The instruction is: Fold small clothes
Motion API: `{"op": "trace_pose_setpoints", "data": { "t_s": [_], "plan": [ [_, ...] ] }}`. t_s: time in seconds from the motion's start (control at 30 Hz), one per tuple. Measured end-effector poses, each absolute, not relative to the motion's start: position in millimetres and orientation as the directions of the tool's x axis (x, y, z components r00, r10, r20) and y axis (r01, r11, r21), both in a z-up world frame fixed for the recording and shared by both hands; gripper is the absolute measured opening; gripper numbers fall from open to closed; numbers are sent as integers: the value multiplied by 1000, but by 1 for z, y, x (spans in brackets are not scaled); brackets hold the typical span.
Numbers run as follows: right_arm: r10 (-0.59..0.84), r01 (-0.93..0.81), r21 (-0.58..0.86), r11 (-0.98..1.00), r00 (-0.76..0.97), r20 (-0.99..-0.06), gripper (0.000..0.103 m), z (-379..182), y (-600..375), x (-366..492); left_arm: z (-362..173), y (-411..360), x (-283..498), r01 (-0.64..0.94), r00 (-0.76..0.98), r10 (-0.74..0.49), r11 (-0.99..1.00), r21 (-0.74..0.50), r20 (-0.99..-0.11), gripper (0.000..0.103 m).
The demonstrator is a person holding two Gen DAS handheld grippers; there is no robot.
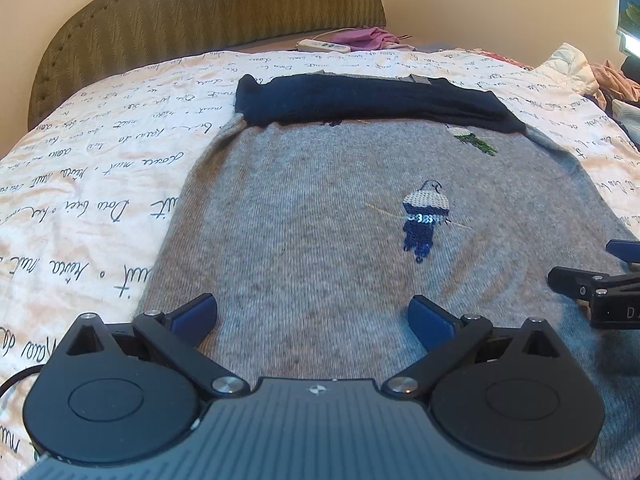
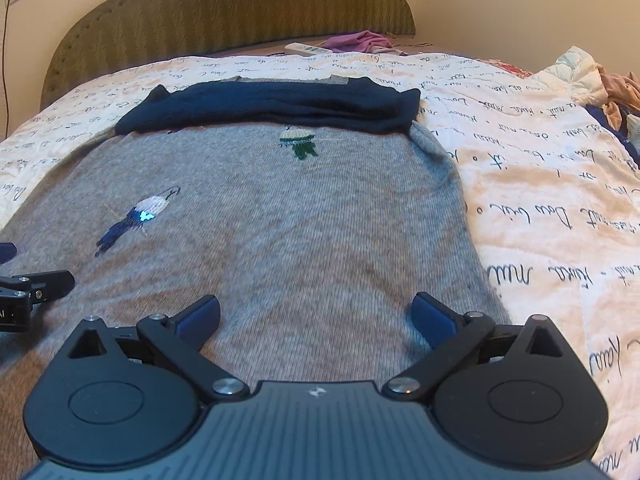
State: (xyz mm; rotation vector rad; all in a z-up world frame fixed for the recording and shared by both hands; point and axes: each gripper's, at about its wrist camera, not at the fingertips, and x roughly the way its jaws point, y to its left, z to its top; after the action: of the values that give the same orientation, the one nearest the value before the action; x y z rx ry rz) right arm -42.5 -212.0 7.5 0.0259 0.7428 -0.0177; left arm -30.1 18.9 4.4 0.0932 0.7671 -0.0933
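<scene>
A grey knit sweater (image 1: 304, 216) lies flat on the bed, with embroidered jellyfish in blue (image 1: 422, 220) and green (image 1: 476, 142). Its dark navy sleeves (image 1: 372, 102) are folded across the far end. My left gripper (image 1: 312, 318) is open and empty above the sweater's near left part. My right gripper (image 2: 316, 318) is open and empty above its near right part. The sweater (image 2: 280, 220) and the navy sleeves (image 2: 276, 106) also show in the right wrist view. The right gripper shows at the right edge of the left wrist view (image 1: 592, 280).
A white bedspread with black script (image 1: 92, 168) covers the bed. An olive headboard (image 1: 208, 12) stands behind. A power strip (image 1: 324, 45) and purple cloth (image 1: 368, 38) lie by it. A pile of clothes (image 2: 600, 84) sits at the far right.
</scene>
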Motion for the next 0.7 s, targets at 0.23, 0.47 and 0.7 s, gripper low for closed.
{"op": "trace_pose_setpoints", "data": {
  "t_s": [0.23, 0.47, 0.7],
  "plan": [
    [1, 13, 16, 1000, 738, -675, 103, 7, -210, -63, 4, 18, -41, 119, 720, -46, 991, 59, -692, 103],
    [12, 1, 20, 1000, 741, -672, 103, 6, -210, -75, 3, 19, -53, 120, 726, -43, 991, 64, -686, 103],
    [4, 4, 10, 1000, 743, -670, 103, 6, -206, -85, 5, 21, -65, 125, 722, -47, 990, 63, -691, 103]
  ]
}}
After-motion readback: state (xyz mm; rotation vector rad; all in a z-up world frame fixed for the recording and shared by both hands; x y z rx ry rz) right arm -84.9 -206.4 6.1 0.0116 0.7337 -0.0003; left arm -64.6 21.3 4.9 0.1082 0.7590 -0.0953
